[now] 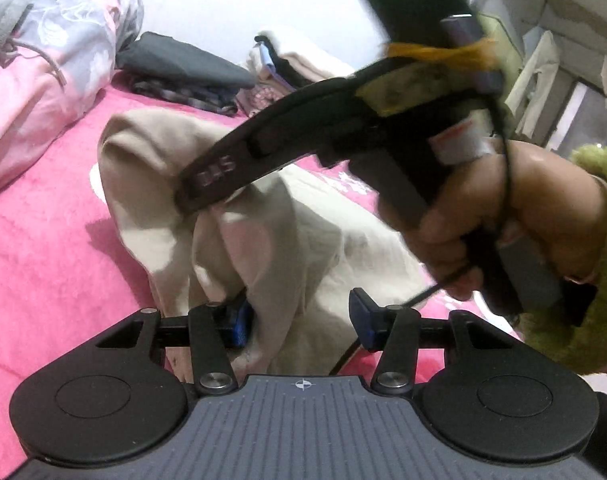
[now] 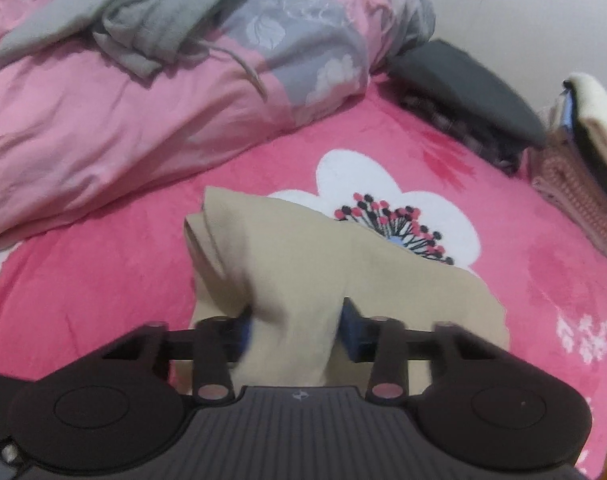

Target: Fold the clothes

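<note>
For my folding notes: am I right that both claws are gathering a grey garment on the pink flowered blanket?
Not quite: the garment is beige, as the right wrist view shows. It does lie on the pink flowered blanket, bunched between the fingers of both claws.

Beige cloth on hot pink

The beige garment (image 2: 303, 264) lies on a pink blanket (image 2: 103, 280) printed with a white flower (image 2: 363, 180), black-and-red stamens; the quilt (image 2: 123, 120) is pale pink and grey, leaf-patterned.
</note>
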Motion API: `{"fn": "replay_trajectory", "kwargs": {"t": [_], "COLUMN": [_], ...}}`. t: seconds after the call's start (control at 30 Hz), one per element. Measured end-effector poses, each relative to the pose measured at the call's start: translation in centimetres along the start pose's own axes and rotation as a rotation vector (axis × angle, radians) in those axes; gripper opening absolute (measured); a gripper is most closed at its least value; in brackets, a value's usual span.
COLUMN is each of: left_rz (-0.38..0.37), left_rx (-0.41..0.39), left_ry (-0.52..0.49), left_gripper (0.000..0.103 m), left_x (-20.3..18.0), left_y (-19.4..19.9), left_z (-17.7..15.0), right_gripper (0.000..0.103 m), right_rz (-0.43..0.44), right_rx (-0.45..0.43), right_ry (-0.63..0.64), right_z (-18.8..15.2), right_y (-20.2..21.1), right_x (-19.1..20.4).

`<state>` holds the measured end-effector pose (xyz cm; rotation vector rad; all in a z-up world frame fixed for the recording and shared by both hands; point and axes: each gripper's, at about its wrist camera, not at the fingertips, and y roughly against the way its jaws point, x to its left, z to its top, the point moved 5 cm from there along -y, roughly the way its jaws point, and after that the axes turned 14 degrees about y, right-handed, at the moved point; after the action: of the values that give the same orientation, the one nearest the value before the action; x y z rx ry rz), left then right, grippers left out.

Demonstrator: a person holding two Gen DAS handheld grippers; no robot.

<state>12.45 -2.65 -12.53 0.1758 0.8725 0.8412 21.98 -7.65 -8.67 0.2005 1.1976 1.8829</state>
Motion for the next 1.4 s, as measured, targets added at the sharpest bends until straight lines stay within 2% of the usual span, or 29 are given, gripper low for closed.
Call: {"fn": "replay_trajectory", "kwargs": {"t": [0.07, 0.23, 0.5, 0.63, 0.87, 1.0, 1.1, 1.17, 1.23, 1.33, 1.4], "left_rz": [-0.008, -0.026, -0.061, -0.035, 0.015, 0.054, 0.081, 0.098, 0.123, 0.160, 0.188], "left_rx": [0.001, 0.005, 0.023, 0.021, -0.030, -0.079, -0.093, -0.073, -0.021, 0.062, 0.115], "left_ry": [-0.006, -0.024, 0.005, 0.012, 0.165, 0.278, 0.289, 0.254, 0.196, 0.117, 0.073], "left_gripper": [0.049, 0.050, 0.051, 0.053, 0.054, 0.055, 0.056, 0.060, 0.061, 0.065, 0.065], "left_x": [-0.2, -1.1, -1.7, -1.4, 1.9, 3.7, 3.6, 2.7, 1.7, 0.5, 0.1], "left_y": [0.2, 1.2, 4.5, 6.5, 9.9, 10.6, 10.1, 9.1, 7.4, 5.0, 3.4], "left_z": [-0.2, -0.7, -1.1, -1.3, 0.0, 1.6, 2.8, 3.1, 3.0, 2.0, 1.2], "right_gripper": [0.024, 0.014, 0.012, 0.012, 0.012, 0.012, 0.012, 0.012, 0.013, 0.018, 0.021], "right_rz": [-0.025, -0.068, -0.055, -0.061, 0.026, 0.098, 0.163, 0.172, 0.160, 0.153, 0.151], "right_rx": [-0.022, -0.066, -0.092, -0.127, -0.177, -0.144, -0.103, -0.066, -0.026, 0.052, 0.071], "right_ry": [-0.003, -0.107, -0.320, -0.370, -0.457, -0.429, -0.427, -0.396, -0.353, -0.310, -0.309], "right_z": [-0.3, -2.3, -8.1, -10.1, -12.7, -13.9, -14.6, -14.7, -14.7, -14.6, -14.6], "right_y": [1.3, 4.7, 9.6, 12.3, 16.5, 17.6, 17.1, 16.4, 15.5, 14.2, 14.2], "right_x": [0.2, -0.9, -2.6, -1.8, 0.2, 3.7, 6.6, 8.3, 9.7, 11.0, 11.0]}}
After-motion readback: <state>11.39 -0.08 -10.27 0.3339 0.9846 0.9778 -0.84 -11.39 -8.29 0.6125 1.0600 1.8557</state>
